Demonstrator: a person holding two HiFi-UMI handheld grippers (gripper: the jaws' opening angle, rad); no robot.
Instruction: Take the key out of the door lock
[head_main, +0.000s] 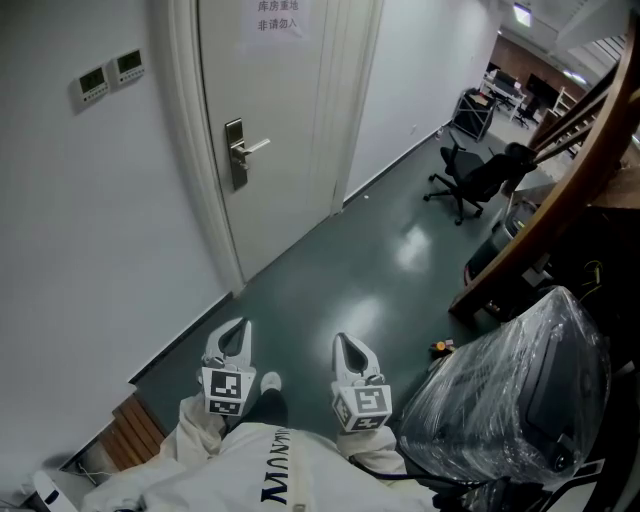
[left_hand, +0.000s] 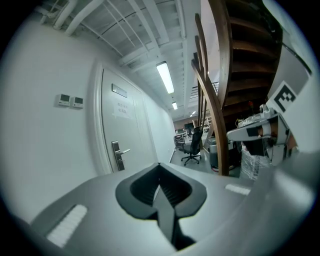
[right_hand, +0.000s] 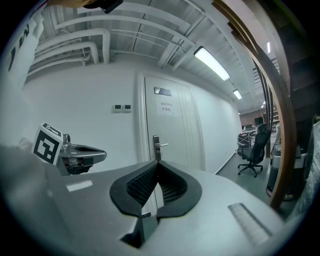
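A white door (head_main: 270, 110) stands shut across the corridor, with a silver lock plate (head_main: 236, 155) and lever handle (head_main: 257, 146) on its left side. At this distance I cannot make out a key in the lock. My left gripper (head_main: 235, 328) and right gripper (head_main: 345, 342) are held side by side low in the head view, well short of the door, both pointing toward it. The left gripper (left_hand: 159, 165) is shut and empty, with the lock plate (left_hand: 117, 155) far beyond it. In the other view the right gripper (right_hand: 158, 163) is also shut on nothing, and the lock plate (right_hand: 156, 147) shows just above its tips.
A black office chair (head_main: 465, 180) stands down the corridor to the right. A curved wooden stair rail (head_main: 560, 190) and a plastic-wrapped bulky object (head_main: 520, 390) crowd the right side. Two wall controllers (head_main: 110, 75) hang left of the door. A paper notice (head_main: 277, 18) is on the door.
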